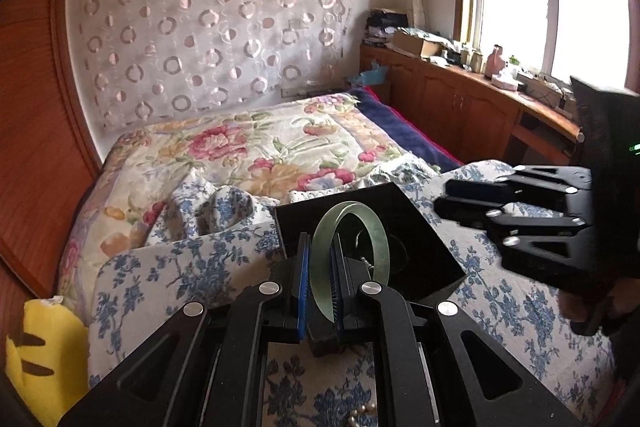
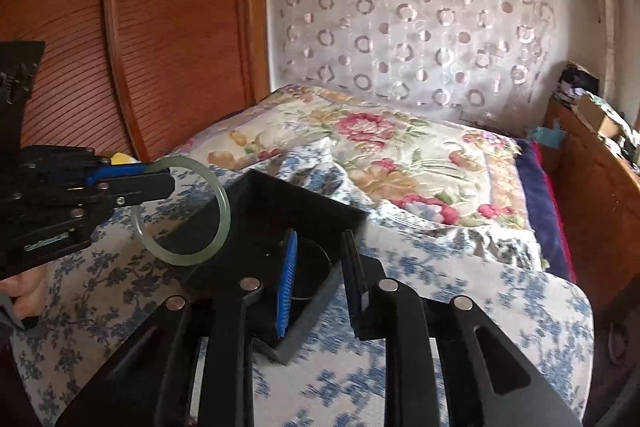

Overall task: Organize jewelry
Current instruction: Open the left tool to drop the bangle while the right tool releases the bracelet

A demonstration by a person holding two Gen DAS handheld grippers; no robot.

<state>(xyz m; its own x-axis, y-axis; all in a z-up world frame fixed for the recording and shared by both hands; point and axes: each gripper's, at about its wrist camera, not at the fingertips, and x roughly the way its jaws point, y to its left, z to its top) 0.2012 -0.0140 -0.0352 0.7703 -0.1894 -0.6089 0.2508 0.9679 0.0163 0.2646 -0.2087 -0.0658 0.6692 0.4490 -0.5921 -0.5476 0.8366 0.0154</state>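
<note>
A pale green bangle [image 1: 352, 206] stands upright between the blue pads of my left gripper [image 1: 321, 241], which is shut on it just in front of an open black box [image 1: 404, 227]. The right wrist view shows the same bangle [image 2: 226, 215] hanging from the left gripper [image 2: 160, 179] above the box's left corner. My right gripper [image 2: 320, 241] stands open over the near right wall of the black box [image 2: 276, 211]; its pads do not press on the wall. From the left wrist view, the right gripper [image 1: 444, 203] sits to the right of the box.
The box rests on a board covered in blue floral cloth [image 1: 180, 275], laid on a bed with a flowered quilt [image 1: 248, 147]. Pearl beads [image 1: 362, 415] lie near the bottom edge. A yellow plush [image 1: 44, 355] is at the left and a cluttered wooden cabinet [image 1: 460, 95] at the right.
</note>
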